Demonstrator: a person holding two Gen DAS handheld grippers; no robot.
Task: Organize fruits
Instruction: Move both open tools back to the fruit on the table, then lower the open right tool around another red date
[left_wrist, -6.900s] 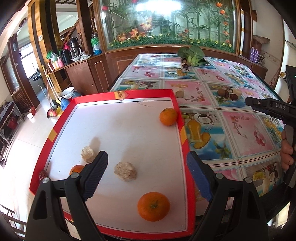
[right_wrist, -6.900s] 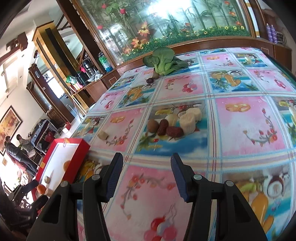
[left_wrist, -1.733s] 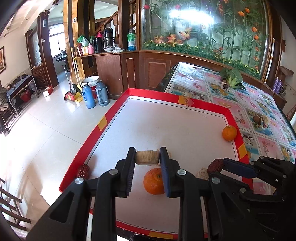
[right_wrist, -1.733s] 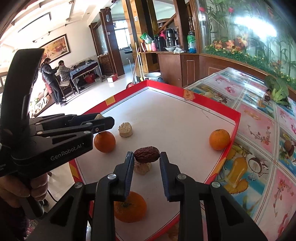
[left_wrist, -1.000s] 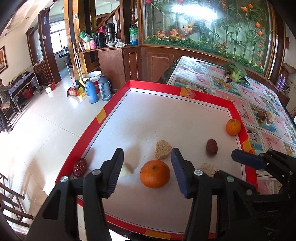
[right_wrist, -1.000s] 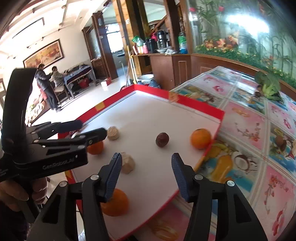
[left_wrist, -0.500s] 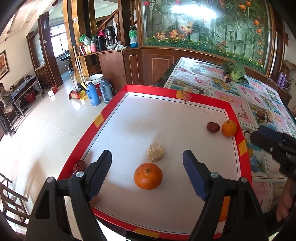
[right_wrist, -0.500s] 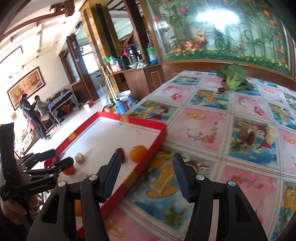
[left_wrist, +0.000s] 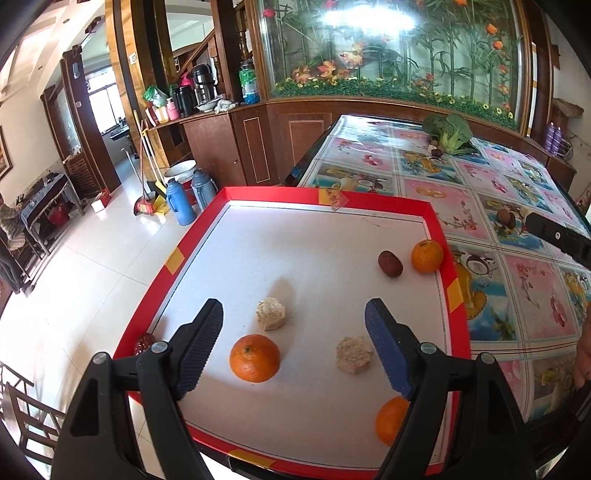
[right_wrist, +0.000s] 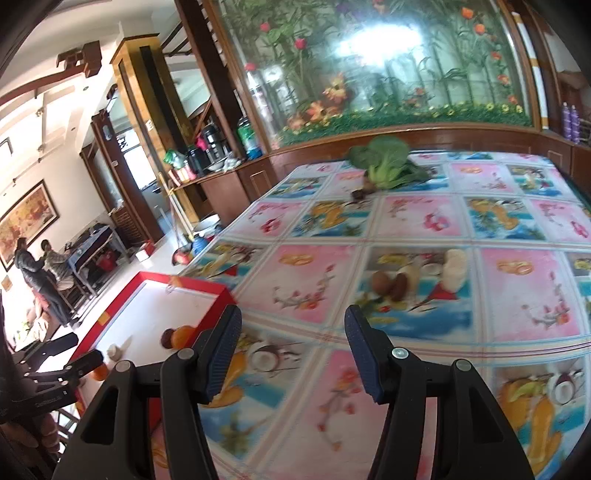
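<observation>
A red-rimmed white tray (left_wrist: 432, 218) holds three oranges: one near my left gripper (left_wrist: 254, 357), one at the front right (left_wrist: 392, 419), one at the far right (left_wrist: 427, 256) beside a dark red date (left_wrist: 390, 263). Two beige lumps (left_wrist: 271, 314) (left_wrist: 354, 354) lie between. Another date (left_wrist: 144, 342) rests on the tray's left rim. My left gripper (left_wrist: 293, 349) is open and empty above the tray's front. My right gripper (right_wrist: 291, 350) is open and empty over the tablecloth, facing a small pile of dates and pale pieces (right_wrist: 417, 277). The tray also shows in the right wrist view (right_wrist: 218, 290).
A flowered tablecloth (right_wrist: 517, 295) covers the table. A leafy green vegetable (right_wrist: 388, 162) lies at the far end, also in the left wrist view (left_wrist: 448, 131). The tray overhangs the table's left edge above the tiled floor (left_wrist: 85, 258). A wooden cabinet stands behind.
Both grippers let go of what they held, a beige lump and a date, onto the tray. The right gripper then swung away from the tray toward the pile on the tablecloth. The left drew back slightly.
</observation>
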